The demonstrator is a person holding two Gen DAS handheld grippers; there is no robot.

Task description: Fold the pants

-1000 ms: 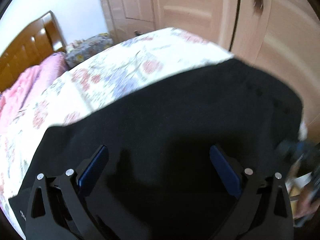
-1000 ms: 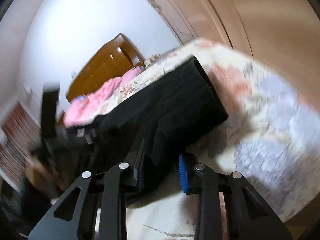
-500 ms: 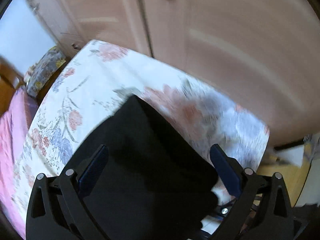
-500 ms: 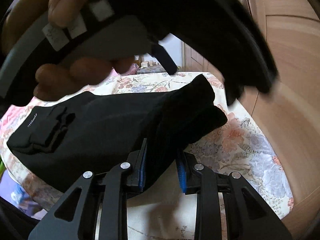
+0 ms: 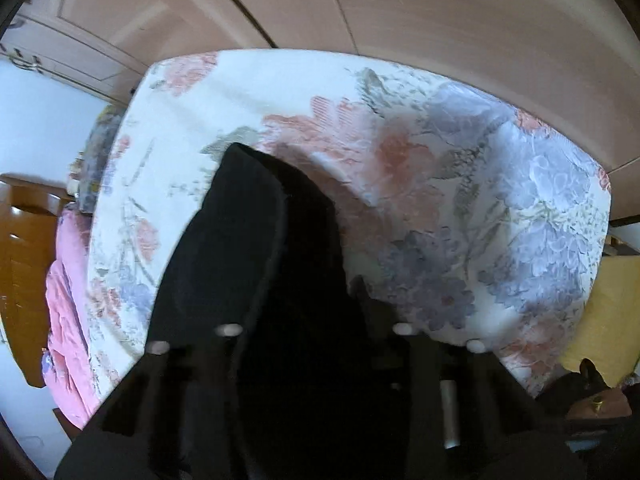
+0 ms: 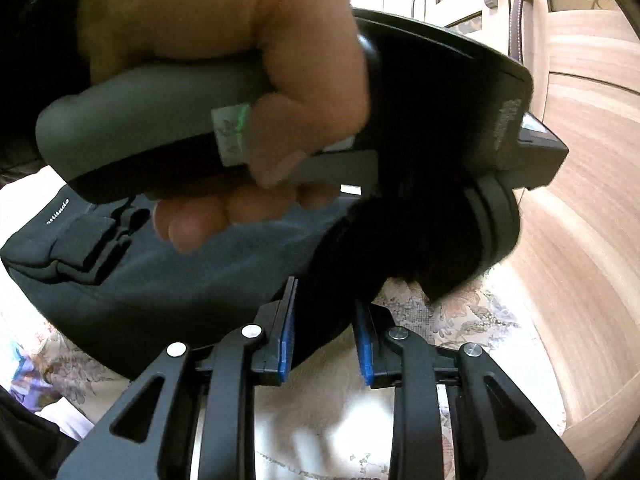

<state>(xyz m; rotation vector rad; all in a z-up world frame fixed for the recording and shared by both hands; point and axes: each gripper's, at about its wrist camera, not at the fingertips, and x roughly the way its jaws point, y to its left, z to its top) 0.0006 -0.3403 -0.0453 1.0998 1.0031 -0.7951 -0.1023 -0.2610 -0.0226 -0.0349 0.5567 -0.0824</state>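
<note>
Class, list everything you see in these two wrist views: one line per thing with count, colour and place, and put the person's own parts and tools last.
pants: one, black, lying on the bed, leg end reaching toward the wardrobe.
bedspread: one, cream with pink and lilac flowers, covering the bed under the pants.
quilt: one, pink, at the headboard end.
headboard: one, brown wood, far left of the left wrist view.
wardrobe: one, pale wood, behind the bed.
left gripper: one, black, jaws just closed over the pants.
right gripper: one, black with blue pads, clamped on the pants' edge.
hand: one, wrapped around the left gripper's grey handle.
</note>
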